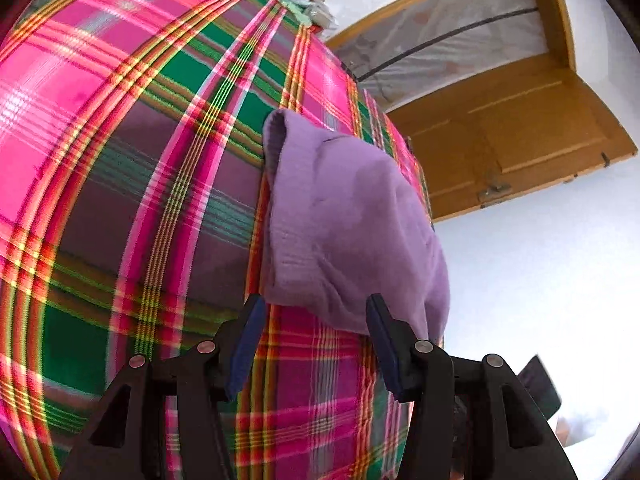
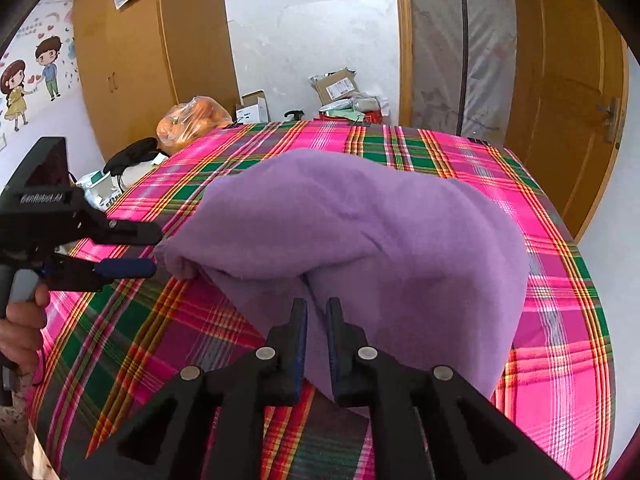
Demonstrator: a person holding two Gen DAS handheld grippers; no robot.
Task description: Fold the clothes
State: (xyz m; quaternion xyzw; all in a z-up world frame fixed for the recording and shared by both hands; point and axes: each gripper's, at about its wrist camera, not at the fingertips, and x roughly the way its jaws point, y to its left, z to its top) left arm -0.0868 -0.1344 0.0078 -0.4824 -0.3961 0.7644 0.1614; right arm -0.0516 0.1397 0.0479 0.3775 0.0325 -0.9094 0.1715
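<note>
A purple fleece garment (image 2: 360, 232) lies bunched in a folded heap on the pink and green plaid cloth (image 2: 560, 320) covering the table. My right gripper (image 2: 316, 308) is shut on the garment's near edge, with fabric pinched between the pads. My left gripper (image 1: 316, 308) stands open, its fingers spread just short of the garment's end (image 1: 352, 220) and touching nothing. In the right wrist view the left gripper (image 2: 154, 250) sits at the garment's left corner, held by a hand (image 2: 20, 320).
Cardboard boxes and parcels (image 2: 340, 88) and a bag of oranges (image 2: 192, 120) sit past the far edge of the table. A wooden wardrobe (image 2: 120, 60) stands at the back left and a wooden door (image 2: 568, 100) on the right. Black items (image 2: 132, 152) lie by the left edge.
</note>
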